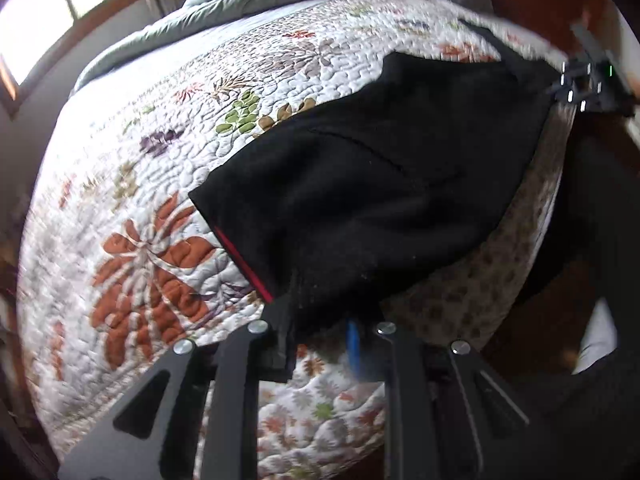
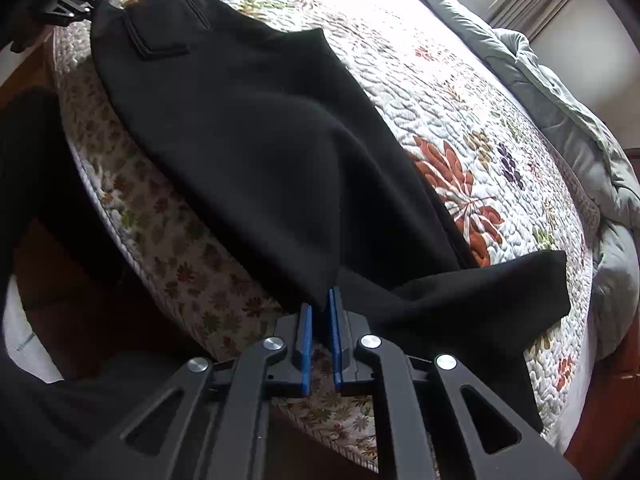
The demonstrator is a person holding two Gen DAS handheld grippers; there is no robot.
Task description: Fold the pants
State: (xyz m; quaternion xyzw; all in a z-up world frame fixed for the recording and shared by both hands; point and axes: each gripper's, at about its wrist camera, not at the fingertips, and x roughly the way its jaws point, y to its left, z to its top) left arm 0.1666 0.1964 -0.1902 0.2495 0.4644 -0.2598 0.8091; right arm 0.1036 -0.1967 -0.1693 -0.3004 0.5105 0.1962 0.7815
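Observation:
Black pants point(image 1: 360, 184) lie along the near edge of a bed, on a floral quilt point(image 1: 160, 160). A red inner strip shows at the waistband. My left gripper point(image 1: 320, 320) is shut on the waistband end; cloth hides the fingertips. In the right wrist view the pants point(image 2: 260, 140) stretch away, back pocket at the far end. My right gripper point(image 2: 320, 308) is shut on the pants' near edge, blue pads pinching the cloth. Each gripper shows in the other's view: the right one point(image 1: 580, 88) and the left one point(image 2: 76, 0), at the far ends of the pants.
A grey-green comforter point(image 2: 560, 100) is bunched at the far side of the bed. A window point(image 1: 52, 12) is at the upper left. Dark wooden floor point(image 2: 80, 300) lies beside the bed. Loose pant leg point(image 2: 480, 300) drapes to the right.

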